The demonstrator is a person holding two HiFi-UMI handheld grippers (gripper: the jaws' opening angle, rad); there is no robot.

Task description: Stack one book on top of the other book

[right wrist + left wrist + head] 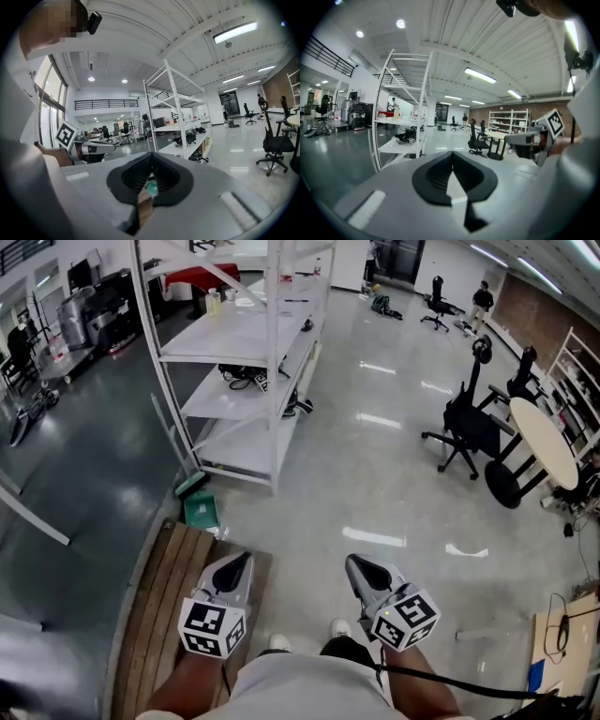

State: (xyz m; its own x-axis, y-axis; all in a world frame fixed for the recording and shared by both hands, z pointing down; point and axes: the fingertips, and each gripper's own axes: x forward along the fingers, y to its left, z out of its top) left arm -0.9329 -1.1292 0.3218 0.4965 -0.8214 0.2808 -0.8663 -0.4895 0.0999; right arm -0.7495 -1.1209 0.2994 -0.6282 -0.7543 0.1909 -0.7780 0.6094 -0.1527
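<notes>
Both grippers are held low in front of the person's body. My left gripper hangs over the far end of a slatted wooden table, its jaws shut and empty. My right gripper is over the glossy floor, also shut with nothing in it. A flat green book lies just beyond the table's far end; the right gripper view shows a sliver of it through the jaw gap, above the wood. I can see no second book. Each gripper shows in the other's view: the right gripper, the left gripper.
A white shelving rack with cables and small items stands ahead on the left. A black office chair and a round table stand at the right. A wooden board with cables lies at the bottom right. The person's shoes show below.
</notes>
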